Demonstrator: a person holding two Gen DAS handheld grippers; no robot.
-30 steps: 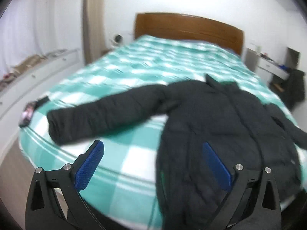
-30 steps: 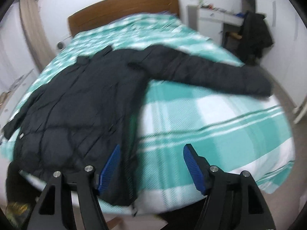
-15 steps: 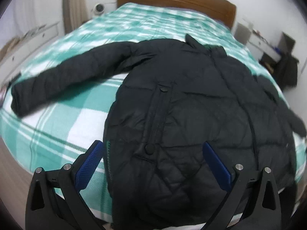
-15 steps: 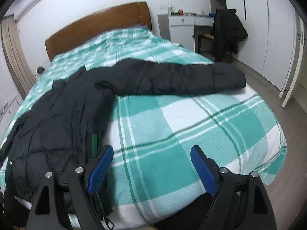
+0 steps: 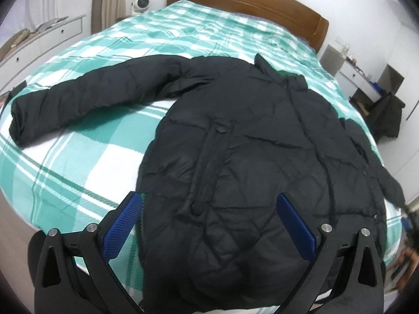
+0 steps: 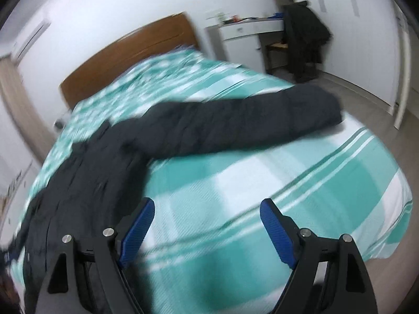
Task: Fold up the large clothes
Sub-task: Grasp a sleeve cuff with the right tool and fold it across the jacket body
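While our right gripper (image 6: 207, 225) has just widened its jaws, nothing between them, we have swung it off the black jacket (image 5: 248, 162) spread flat on the bed (image 5: 78, 157); left gripper (image 5: 209, 222) hovers wide, empty, above the hem, so folding hasn't begun.

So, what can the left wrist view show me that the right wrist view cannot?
Only the left wrist view shows the coat's front with its snap buttons, the left sleeve and the open left gripper. Only the right wrist view shows the right sleeve's full length and the open right gripper over bare bedspread. Both show the coat, bed and headboard.
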